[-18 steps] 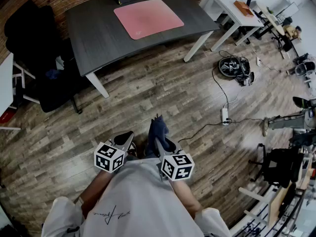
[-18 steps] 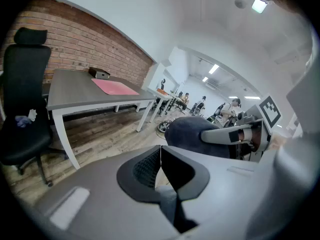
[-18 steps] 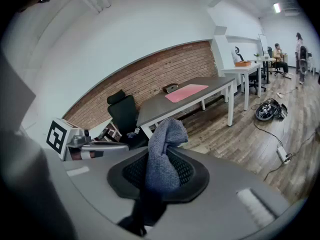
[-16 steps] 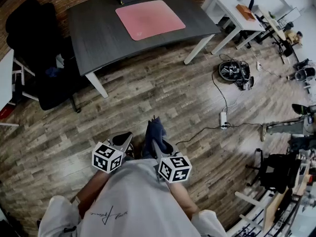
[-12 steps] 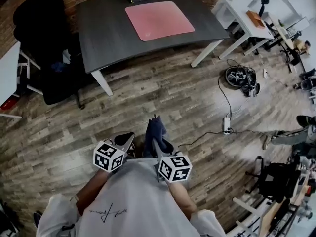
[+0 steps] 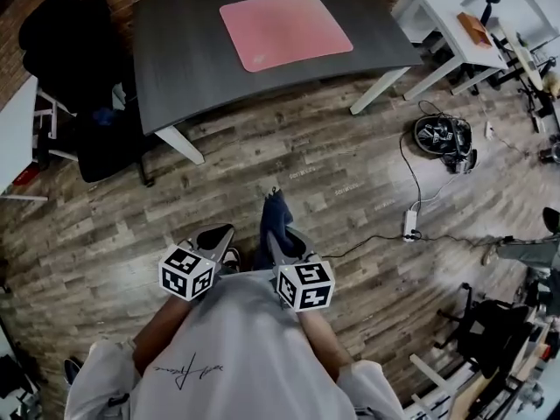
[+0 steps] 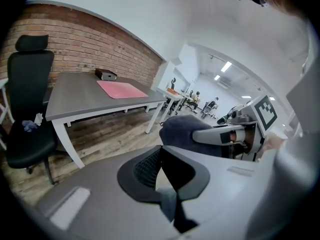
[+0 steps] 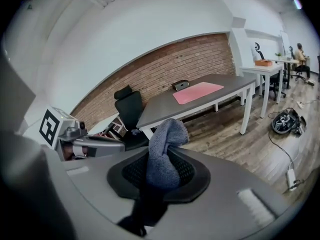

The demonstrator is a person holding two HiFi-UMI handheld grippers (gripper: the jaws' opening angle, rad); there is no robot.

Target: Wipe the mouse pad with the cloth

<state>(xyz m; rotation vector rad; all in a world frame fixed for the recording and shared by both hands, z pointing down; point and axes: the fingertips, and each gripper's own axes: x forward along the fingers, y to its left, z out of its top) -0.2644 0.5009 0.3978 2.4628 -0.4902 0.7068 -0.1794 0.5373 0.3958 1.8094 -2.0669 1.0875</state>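
Left gripper (image 6: 216,237): jaws together, nothing between them, held close to my body. Just right of it, the right gripper (image 6: 285,240) is clamped on the blue cloth (image 6: 276,216), which stands up out of the jaws. Neither has altered its posture over the last moment. What has changed is the far scene: the desk (image 6: 184,68) and the pink mouse pad (image 6: 284,29) on it have shifted right and sit slightly larger. I judge I am approaching. The cloth is well apart from the pad, and wiping has not begun.
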